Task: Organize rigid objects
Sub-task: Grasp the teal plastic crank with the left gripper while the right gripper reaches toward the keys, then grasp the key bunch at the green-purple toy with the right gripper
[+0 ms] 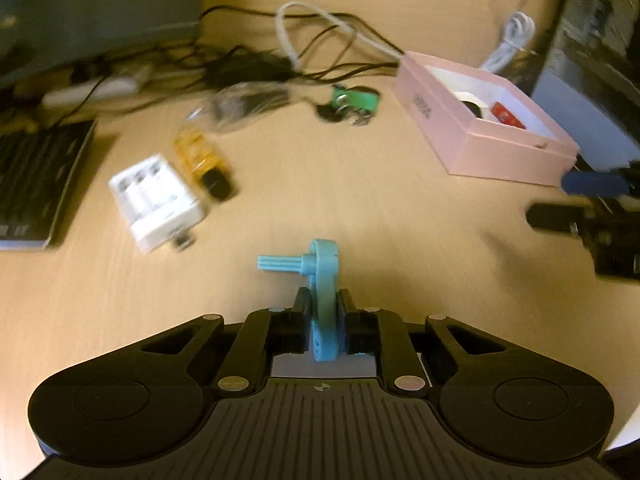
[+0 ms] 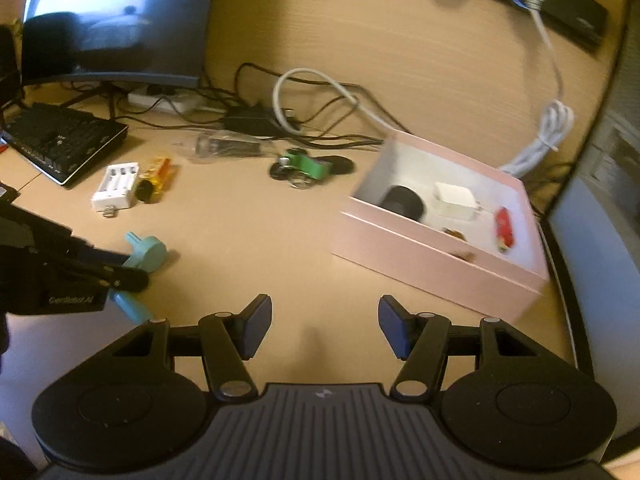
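1. Blue plastic part (image 1: 323,300), a flat piece with a ribbed peg sticking out to one side, sits clamped between the pads of the left gripper (image 1: 324,312), above the wooden surface (image 1: 360,208).
2. The right gripper (image 2: 325,330) stands released, its blue pads apart with nothing between them, over bare surface.
3. The pink box (image 2: 432,264) lies open to the right, near the surface's dark right edge; inside are a black round item (image 2: 402,202), a white block (image 2: 454,200) and a red item (image 2: 505,229).
4. Between the held part and the box the surface is bare.
5. To the left lie a white battery charger (image 1: 158,202) and, touching it, a yellow item (image 1: 202,160); a keyboard (image 1: 36,184) lies further left.
6. Further back, a green item (image 1: 356,102) and tangled cables (image 1: 312,40) crowd the surface before the wall.
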### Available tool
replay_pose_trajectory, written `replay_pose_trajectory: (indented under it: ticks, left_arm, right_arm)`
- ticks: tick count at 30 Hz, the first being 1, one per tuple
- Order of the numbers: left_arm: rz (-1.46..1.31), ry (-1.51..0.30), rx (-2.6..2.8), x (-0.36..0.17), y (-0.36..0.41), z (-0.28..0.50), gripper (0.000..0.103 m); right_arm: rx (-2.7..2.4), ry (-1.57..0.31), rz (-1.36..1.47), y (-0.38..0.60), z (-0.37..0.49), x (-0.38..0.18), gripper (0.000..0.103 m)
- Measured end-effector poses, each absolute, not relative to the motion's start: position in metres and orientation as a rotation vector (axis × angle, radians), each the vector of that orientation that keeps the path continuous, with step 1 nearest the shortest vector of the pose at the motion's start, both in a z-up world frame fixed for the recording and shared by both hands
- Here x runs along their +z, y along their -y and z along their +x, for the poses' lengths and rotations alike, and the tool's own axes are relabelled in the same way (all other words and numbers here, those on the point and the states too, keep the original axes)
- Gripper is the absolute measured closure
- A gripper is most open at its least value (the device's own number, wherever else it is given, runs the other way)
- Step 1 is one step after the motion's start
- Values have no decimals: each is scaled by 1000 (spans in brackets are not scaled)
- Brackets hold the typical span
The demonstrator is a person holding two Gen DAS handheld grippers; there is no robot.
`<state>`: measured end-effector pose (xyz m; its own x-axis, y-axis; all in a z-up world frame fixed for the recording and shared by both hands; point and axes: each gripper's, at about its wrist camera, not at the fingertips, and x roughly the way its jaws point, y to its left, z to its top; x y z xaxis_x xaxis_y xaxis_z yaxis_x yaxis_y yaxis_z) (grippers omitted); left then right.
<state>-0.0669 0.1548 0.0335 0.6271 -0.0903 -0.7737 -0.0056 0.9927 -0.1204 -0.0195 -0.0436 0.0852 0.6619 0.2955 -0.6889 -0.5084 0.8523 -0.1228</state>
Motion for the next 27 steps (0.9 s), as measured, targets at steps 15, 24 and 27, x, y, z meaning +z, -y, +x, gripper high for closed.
replay_pose_trajectory:
  ticks: [15,24,27]
  left_arm:
    - [-194,-898,62,40,-220,-122,87]
    - [-235,-891,61,38,-226,-119,86]
    - [-263,-890,65,37,-228,-112,86]
  right_arm:
    - [538,-665,-219,-119,141,80,43]
    - [334,-718,-328,-100,161,30,50]
    - [417,-725,-336,-83,127,36,60]
